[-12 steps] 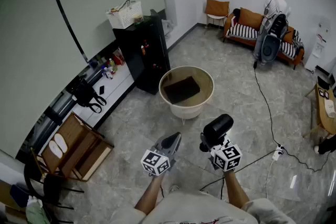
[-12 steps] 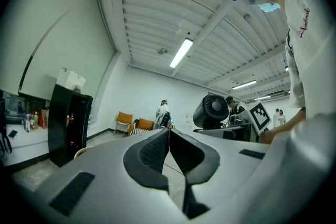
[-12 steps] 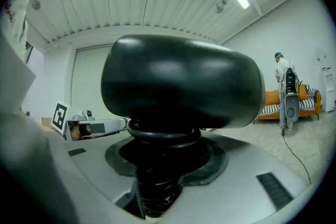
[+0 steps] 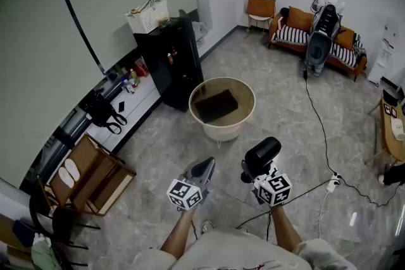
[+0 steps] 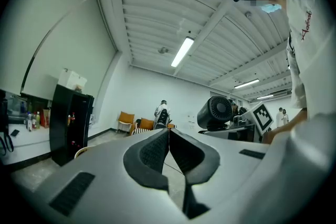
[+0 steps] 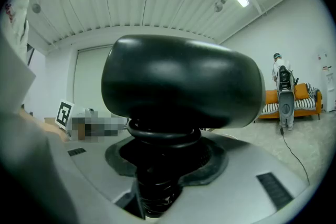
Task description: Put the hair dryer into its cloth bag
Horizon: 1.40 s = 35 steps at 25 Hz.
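right gripper: jaws are clamped on the coiled handle of the black hair dryer, which is held upright with the barrel on top, above the floor and off the near edge of the round rimmed table. left gripper: jaws are pressed together, nothing is seen between them; it is held just beside the right one, apart from the dryer. a dark flat cloth bag is seen lying at the middle of the table, untouched. a black cabinet is seen past the table's far-left edge.
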{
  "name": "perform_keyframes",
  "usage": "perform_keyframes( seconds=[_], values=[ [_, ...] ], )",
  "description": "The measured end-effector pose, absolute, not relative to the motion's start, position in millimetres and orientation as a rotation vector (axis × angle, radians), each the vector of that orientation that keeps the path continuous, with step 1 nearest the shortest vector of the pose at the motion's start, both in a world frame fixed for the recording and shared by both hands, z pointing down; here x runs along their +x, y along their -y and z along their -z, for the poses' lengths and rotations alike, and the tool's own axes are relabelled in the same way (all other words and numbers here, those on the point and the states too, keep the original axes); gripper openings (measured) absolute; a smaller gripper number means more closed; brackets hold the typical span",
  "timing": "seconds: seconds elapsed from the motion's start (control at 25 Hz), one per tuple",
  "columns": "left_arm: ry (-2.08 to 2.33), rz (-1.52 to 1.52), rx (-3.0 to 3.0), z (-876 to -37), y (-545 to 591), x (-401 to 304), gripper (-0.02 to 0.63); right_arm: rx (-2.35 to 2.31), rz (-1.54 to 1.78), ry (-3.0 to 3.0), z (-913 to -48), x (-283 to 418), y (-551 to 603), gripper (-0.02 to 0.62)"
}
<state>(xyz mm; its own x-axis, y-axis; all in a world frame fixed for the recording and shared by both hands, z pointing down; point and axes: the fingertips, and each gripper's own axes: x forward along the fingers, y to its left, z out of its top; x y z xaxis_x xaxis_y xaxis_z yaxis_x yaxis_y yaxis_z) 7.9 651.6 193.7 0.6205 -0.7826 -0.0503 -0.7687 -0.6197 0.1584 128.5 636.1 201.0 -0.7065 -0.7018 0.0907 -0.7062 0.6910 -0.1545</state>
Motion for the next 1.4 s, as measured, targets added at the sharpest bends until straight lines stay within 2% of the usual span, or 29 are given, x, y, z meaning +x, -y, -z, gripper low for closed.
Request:
perform_keyframes(
  seconds=[0.52,0.88,1.4],
  values=[
    [1.345,0.135,2.709,-194.7,-639.4,60.9,0.031,1.164,-0.254,2.863,-202.3,183.3,-623.3,0.19],
    [1.323,0.115,2.696,-203.8,-630.5,73.2,0.031,1.19,-0.277,2.856,-211.7,198.2,-615.9,0.19],
    [1.305,0.129,2.671,-221.2,-557.3,53.3,0.031,1.206,-0.304,2.835,-224.4,175.5,-549.9,0.19]
  ],
)
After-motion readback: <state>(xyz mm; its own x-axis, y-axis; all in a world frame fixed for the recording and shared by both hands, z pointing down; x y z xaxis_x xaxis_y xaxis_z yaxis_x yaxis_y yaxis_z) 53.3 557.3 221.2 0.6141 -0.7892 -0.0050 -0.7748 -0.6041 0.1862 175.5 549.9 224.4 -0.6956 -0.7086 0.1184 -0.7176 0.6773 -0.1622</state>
